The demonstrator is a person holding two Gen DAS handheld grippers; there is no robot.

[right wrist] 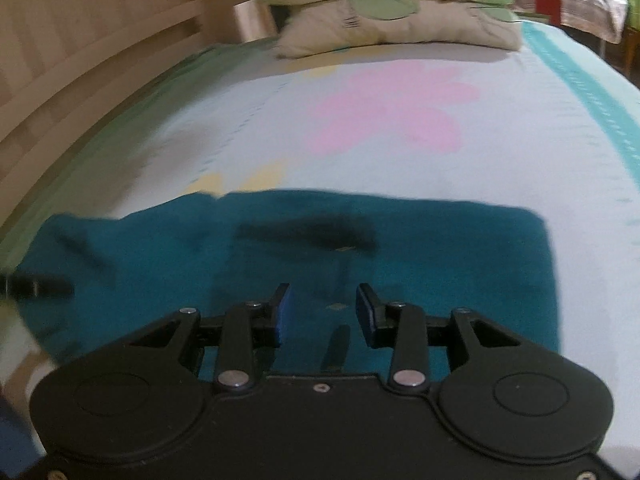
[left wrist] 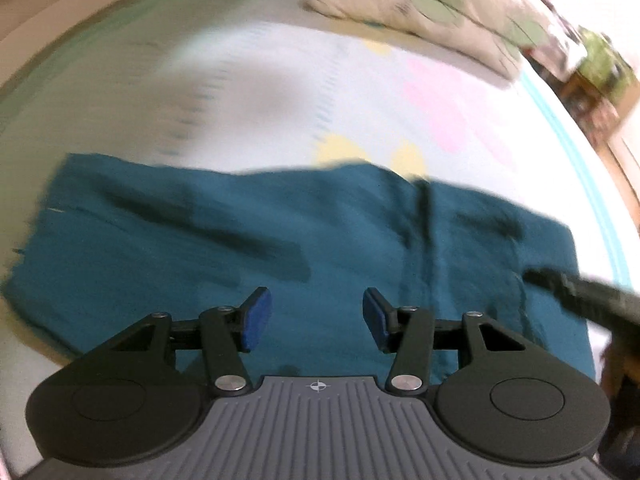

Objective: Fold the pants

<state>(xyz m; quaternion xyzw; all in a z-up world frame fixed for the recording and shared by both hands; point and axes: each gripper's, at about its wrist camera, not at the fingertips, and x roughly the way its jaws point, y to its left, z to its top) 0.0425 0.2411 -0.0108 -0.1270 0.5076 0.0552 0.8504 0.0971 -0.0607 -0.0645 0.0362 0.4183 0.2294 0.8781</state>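
The pants (left wrist: 280, 240) lie flat on the bed (left wrist: 280, 92), a teal, soft-looking cloth folded into a long rectangle. Their long axis runs across both views from left to right, along the near edge of the bed. In the left wrist view a seam or fold line crosses the cloth top to bottom right of centre, and darker creases streak the left half. In the right wrist view the pants (right wrist: 440, 248) end in a squared right corner, with one dark crease near the middle. Motion blur softens the details of the weave, so I cannot tell which end is the waist.

The left hand-held gripper (left wrist: 317, 320) hangs above the pants with its jaws apart and nothing between the blue pads (left wrist: 256, 320); only cloth shows below the gap. The right hand-held gripper (right wrist: 323, 316) likewise stands open over the pants, its blue pads (right wrist: 282, 320) pressing on nothing. The right hand-held gripper also shows as a blurred dark bar at the right edge of the left wrist view, over the right end of the cloth.

The sheet (right wrist: 400, 152) is pale with pink and yellow flower shapes and a teal stripe on the right. Two cream pillows (right wrist: 384, 12) with green leaf prints are stacked at the far end. A pale wooden bed frame (right wrist: 80, 40) curves along the left
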